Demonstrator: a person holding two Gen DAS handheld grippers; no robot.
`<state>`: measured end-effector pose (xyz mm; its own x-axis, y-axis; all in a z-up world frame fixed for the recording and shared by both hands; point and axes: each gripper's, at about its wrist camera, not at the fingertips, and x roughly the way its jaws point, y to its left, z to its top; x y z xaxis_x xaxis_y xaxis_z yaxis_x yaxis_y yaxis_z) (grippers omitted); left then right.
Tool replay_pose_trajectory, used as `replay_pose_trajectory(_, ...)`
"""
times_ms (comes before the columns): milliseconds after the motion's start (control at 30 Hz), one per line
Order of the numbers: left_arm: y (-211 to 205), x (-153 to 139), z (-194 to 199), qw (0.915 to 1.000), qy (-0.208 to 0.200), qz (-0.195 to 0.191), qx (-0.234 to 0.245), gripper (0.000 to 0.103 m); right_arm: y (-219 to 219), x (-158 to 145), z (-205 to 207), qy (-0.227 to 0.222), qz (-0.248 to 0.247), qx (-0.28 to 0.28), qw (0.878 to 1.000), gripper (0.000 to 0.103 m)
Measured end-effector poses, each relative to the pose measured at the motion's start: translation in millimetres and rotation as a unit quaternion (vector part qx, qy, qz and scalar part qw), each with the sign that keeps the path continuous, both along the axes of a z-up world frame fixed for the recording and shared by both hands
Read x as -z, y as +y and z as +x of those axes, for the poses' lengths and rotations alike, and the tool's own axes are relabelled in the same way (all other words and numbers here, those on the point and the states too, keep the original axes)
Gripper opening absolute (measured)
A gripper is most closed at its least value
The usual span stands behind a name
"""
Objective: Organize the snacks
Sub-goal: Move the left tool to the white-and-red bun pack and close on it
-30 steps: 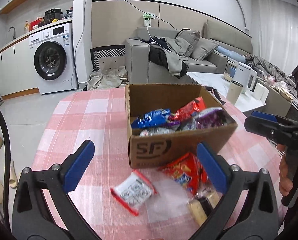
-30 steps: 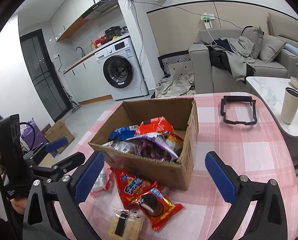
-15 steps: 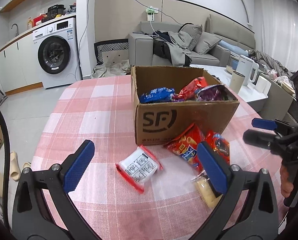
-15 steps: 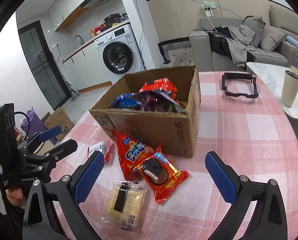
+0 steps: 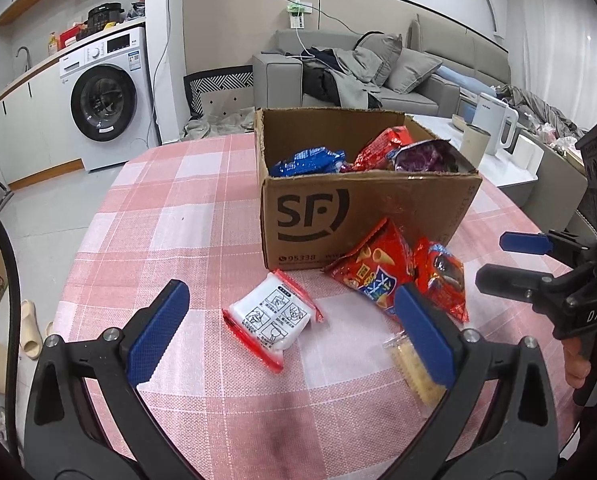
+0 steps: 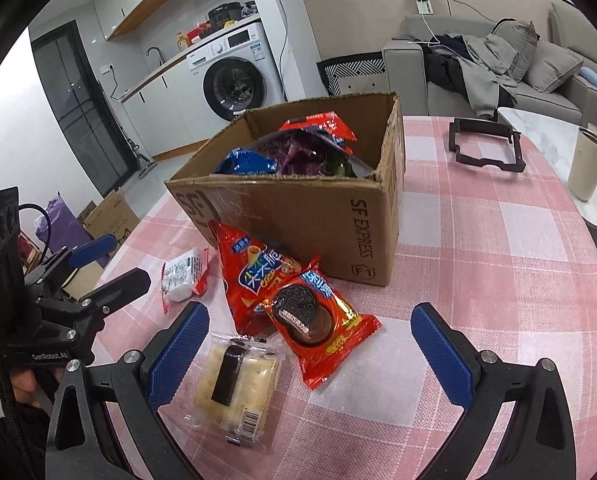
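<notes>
A cardboard box (image 5: 368,216) (image 6: 318,216) on the pink checked table holds several snack bags. Loose in front of it lie a white-and-red packet (image 5: 274,314) (image 6: 183,274), a red cone-crisp bag (image 5: 372,274) (image 6: 254,276), a red cookie pack (image 5: 444,280) (image 6: 318,324) and a clear cracker pack (image 5: 416,372) (image 6: 238,382). My left gripper (image 5: 292,334) is open and empty just above the white packet. My right gripper (image 6: 310,354) is open and empty over the cookie and cracker packs.
A black plastic frame (image 6: 486,144) lies on the table's far right. A beige cup (image 6: 588,168) and a white kettle (image 5: 494,128) stand on a low side table. A washing machine (image 5: 106,100) and a sofa (image 5: 358,68) are behind.
Both grippers pulled back and lowered toward the loose packs; the box now looks farther and the packs lie between the jaws. Both stayed open.
</notes>
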<state>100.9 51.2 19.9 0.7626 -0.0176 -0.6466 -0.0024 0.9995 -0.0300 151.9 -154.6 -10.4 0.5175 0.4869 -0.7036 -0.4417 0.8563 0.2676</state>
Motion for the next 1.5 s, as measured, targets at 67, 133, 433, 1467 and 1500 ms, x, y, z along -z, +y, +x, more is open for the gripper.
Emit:
replay_pose_trajectory(67, 0.1, 3.9, 1.9, 0.9999, 0.009, 0.003, 0.004, 0.102, 1.2, 3.7, 1.0, 0.004, -0.005, -0.001, 1.0, 0.103)
replay_pose_trajectory(133, 0.0, 8.1, 3.1, 0.9999, 0.012, 0.006, 0.003, 0.102, 1.8, 7.5, 2.6, 0.007, -0.01, 0.001, 1.0, 0.103)
replay_pose_trajectory(433, 6.9, 25.4, 11.8, 0.9995, 0.031, 0.002, -0.005, 0.102, 7.3, 24.3, 7.0, 0.034, -0.038, -0.008, 0.999, 0.103)
replay_pose_trajectory(1467, 30.2, 76.3, 54.4, 0.9964, 0.079, 0.018, -0.026, 0.102, 14.8, 48.9, 27.5, 0.046, -0.048, -0.045, 0.997, 0.081)
replay_pose_trajectory(1500, 30.8, 77.5, 57.4, 0.996, 0.081, 0.024, -0.029, 0.102, 16.4, 49.8, 29.3, 0.047, -0.05, -0.05, 0.996, 0.081)
